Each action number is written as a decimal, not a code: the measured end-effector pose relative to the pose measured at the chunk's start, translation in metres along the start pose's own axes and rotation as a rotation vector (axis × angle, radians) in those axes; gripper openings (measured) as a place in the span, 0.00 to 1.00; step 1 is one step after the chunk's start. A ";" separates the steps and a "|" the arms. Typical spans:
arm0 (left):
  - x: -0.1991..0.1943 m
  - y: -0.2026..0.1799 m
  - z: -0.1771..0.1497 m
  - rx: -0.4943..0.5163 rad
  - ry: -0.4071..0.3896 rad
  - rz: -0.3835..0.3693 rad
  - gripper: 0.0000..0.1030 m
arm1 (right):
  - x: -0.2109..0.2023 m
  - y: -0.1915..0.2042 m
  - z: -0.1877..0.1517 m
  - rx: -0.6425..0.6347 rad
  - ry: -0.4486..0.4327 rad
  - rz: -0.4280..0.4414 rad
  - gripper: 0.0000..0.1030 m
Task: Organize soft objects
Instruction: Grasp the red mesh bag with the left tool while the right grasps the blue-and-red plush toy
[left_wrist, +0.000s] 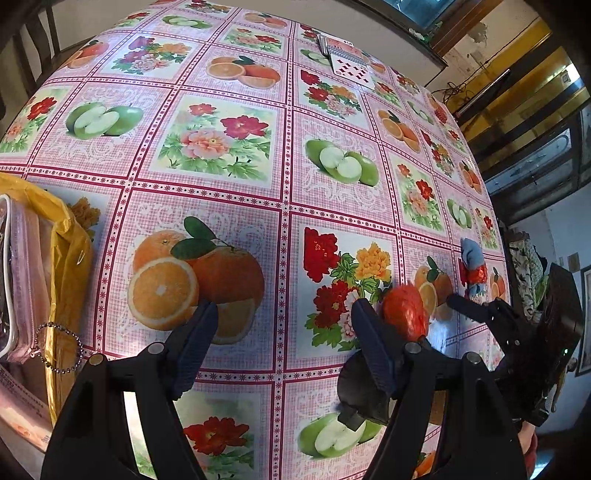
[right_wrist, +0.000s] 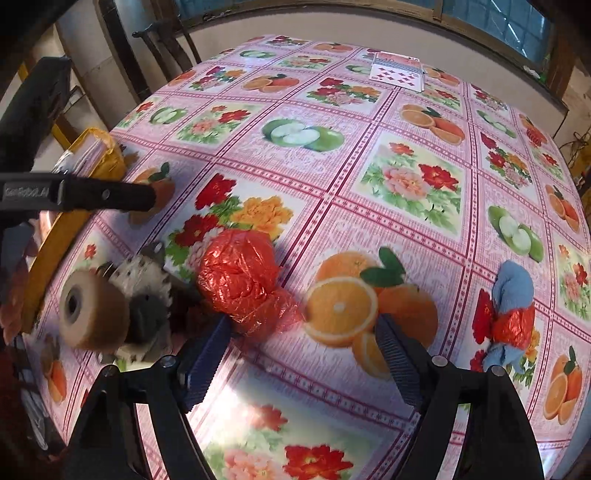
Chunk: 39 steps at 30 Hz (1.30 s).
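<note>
I am holding my right gripper (right_wrist: 301, 354) low over the tablecloth (right_wrist: 406, 229) with its jaws spread wide and nothing between them, and its left fingertip (right_wrist: 207, 363) is sitting just beside the lower lobe of a crumpled red plastic bundle (right_wrist: 240, 277), though I cannot tell whether the two are touching. That bundle is lying on the cloth just ahead and to the left, its long axis running from the small tail nearest my tongs up and away to the larger rounded end over the printed flowers. Just left of it a tape dispenser with a tan roll (right_wrist: 110, 302) is lying blurred on its side. Off to my right, well apart from the first bundle, a blue cloth wrapped with red plastic (right_wrist: 511, 306) is lying with its long axis pointing away from me, blue ends showing at both tips and the red band around its middle. My left gripper (left_wrist: 282, 347) is also hovering wide and empty over the printed orange, with the red bundle (left_wrist: 404, 314) peeking out just behind its right finger. At its left a yellow bag (left_wrist: 70, 251) is holding a clear pouch with a bead chain (left_wrist: 22, 280). Farthest off, playing cards (right_wrist: 397, 70) are lying fanned near the table's far edge.
</note>
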<state>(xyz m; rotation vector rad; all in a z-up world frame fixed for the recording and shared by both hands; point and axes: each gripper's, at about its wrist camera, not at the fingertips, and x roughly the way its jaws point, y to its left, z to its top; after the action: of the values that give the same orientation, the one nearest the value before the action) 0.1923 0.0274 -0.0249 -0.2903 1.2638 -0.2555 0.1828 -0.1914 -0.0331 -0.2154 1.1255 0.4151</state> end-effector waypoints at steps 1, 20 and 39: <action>0.001 0.000 0.001 -0.004 0.001 0.001 0.72 | 0.003 -0.005 0.008 0.016 -0.017 -0.016 0.82; 0.040 -0.061 0.041 0.097 0.156 -0.056 0.72 | -0.059 -0.137 -0.006 0.425 -0.165 0.153 0.89; 0.062 -0.102 0.034 0.247 0.237 -0.011 0.72 | -0.017 -0.141 -0.002 0.344 -0.054 -0.050 0.89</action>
<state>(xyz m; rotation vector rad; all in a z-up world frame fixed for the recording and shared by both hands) 0.2392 -0.0871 -0.0348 -0.0554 1.4473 -0.4614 0.2352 -0.3237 -0.0240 0.0690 1.1175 0.1764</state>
